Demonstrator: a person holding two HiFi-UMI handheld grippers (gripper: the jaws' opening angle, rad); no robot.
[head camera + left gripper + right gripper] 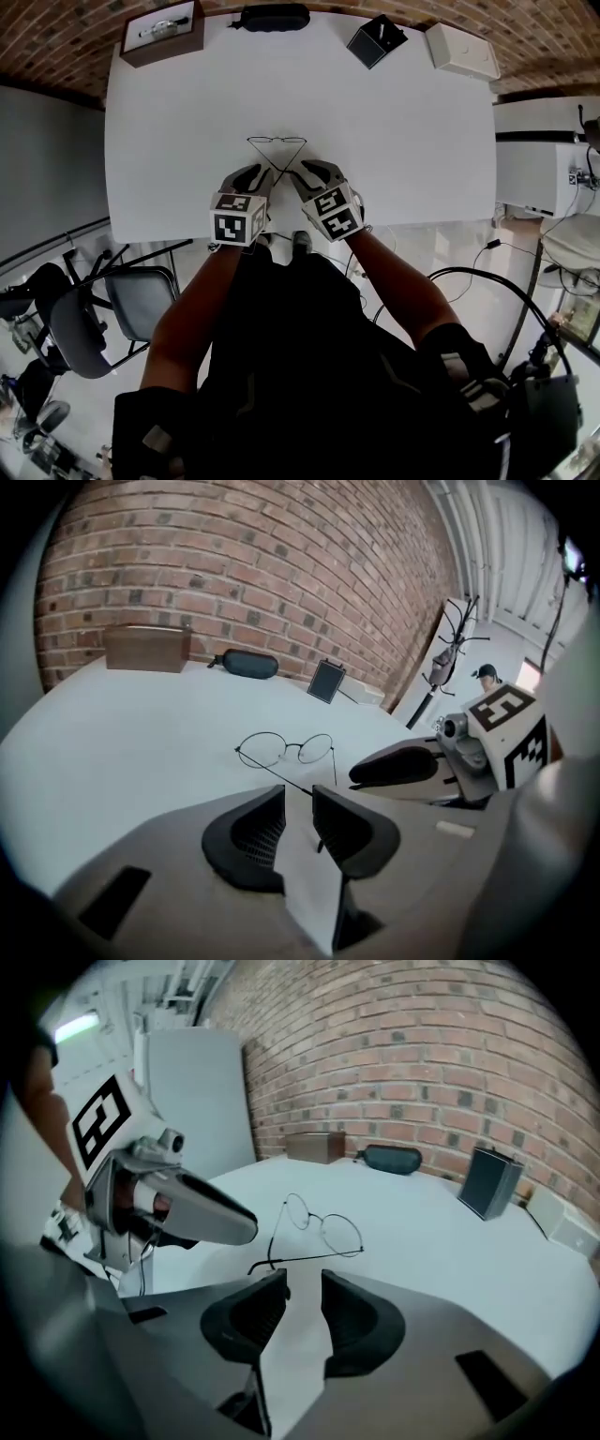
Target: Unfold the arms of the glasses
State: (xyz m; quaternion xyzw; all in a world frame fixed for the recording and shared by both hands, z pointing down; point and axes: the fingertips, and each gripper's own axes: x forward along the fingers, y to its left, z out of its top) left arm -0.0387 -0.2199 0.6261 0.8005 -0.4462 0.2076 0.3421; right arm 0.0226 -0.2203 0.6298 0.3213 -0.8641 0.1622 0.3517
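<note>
Nearest me, the left gripper (298, 797) and right gripper (305, 1281) are idling, jaws parted, gripping nothing; I'm judging the job nearly done, the glasses (300, 747) lying on the table (112, 733) just ahead, both arms swung out.

The glasses (277, 142) are being supported on the worktop (169, 141), toward its near edge. The left hand-held gripper (256, 175) and right hand-held gripper (305, 172) are being held side by side just before them. Along the far edge, a box (162, 31), a case (272, 17), a second box (377, 40) and a third box (461, 50) are being carried, left to right.
</note>
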